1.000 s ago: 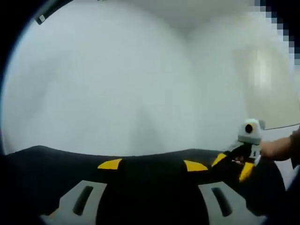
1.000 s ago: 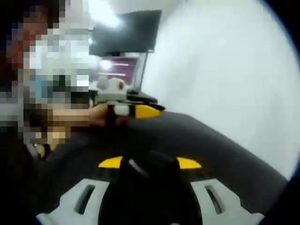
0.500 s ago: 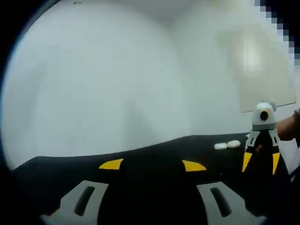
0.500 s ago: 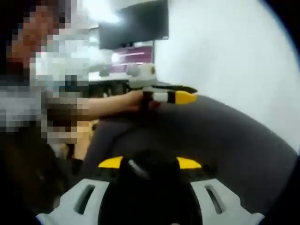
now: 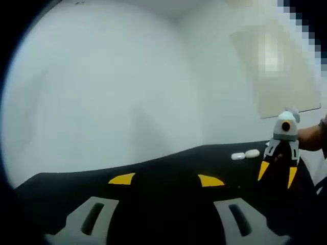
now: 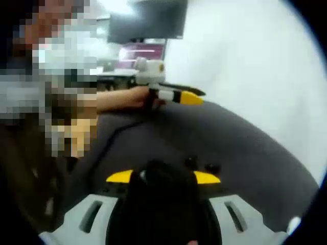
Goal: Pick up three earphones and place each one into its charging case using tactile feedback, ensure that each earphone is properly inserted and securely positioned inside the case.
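In the left gripper view we see our left gripper (image 5: 166,179) rising from the bottom over a black mat (image 5: 168,166), its two yellow-tipped jaws standing well apart with nothing between them. Taking the mat as our landmark, two small white cases (image 5: 245,154) lie side by side near its far right edge, touching or almost touching; we cannot tell whether they are open or whether an earphone sits in either. Just to the right of the cases, the right gripper (image 5: 277,172) points down at the mat with its yellow tips a little apart, a hand (image 5: 309,139) behind it. Beyond the mat stands a plain white wall (image 5: 112,87). In the right gripper view our right gripper (image 6: 163,177) rises over the same mat (image 6: 245,153), and a dark rounded thing (image 6: 158,178) sits between its yellow tips; it is too blurred for us to name, and we cannot tell whether the jaws press on it or merely flank it. Two small dark specks (image 6: 202,164) lie on the mat just past the tips. At the mat's far edge the left gripper (image 6: 176,96) lies level, held by a hand (image 6: 125,98), and a dark screen (image 6: 145,20) hangs behind it.
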A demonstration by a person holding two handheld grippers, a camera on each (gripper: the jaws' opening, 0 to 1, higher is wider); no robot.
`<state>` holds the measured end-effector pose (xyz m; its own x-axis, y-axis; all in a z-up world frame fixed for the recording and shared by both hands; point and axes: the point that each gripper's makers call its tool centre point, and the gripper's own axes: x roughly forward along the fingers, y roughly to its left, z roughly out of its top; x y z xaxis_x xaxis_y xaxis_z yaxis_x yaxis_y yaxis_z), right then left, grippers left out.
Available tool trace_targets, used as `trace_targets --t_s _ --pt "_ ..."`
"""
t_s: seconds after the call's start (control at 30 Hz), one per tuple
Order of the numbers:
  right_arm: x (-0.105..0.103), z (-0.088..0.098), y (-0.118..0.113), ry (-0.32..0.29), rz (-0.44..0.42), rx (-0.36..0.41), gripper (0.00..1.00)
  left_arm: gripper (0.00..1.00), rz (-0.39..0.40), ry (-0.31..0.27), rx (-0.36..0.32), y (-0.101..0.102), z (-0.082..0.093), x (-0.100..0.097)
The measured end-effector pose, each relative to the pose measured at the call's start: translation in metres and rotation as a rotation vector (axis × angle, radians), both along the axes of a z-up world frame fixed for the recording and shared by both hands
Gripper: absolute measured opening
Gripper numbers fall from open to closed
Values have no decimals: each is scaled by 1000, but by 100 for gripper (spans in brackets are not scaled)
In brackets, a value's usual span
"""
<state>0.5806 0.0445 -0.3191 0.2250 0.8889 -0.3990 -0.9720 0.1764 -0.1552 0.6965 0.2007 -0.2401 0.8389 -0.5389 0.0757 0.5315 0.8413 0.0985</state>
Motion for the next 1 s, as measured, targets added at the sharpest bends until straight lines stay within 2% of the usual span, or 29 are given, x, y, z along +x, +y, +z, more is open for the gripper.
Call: trace_targets --t_s 0.3,0.47,0.57,0.63,0.73,0.8,0.87,0.93,1.0 --pt "-4 -2 1 25 -30 59 45 43 -13 21 49 -7 -8 -1" --pt "5 1 -21 14 -78 49 45 42 -8 42 89 -7 -15 1" --pt "19 3 -38 0 -147 44 40 42 -17 39 94 -9 -15 0" --pt "35 3 -52 -2 -224 52 36 42 -18 40 106 -10 -17 0" --pt "59 -1 -71 59 -383 70 34 42 -19 45 117 -10 -19 1" --pt "56 3 -69 49 -359 86 34 41 -15 57 132 -10 -22 1" --pt "48 10 -61 81 -315 129 34 41 -13 61 141 -9 -24 2" --pt "37 17 -52 163 -270 190 34 41 -15 61 144 -9 -24 2" --pt "26 21 -42 281 -225 249 34 41 -15 60 143 -9 -24 2"
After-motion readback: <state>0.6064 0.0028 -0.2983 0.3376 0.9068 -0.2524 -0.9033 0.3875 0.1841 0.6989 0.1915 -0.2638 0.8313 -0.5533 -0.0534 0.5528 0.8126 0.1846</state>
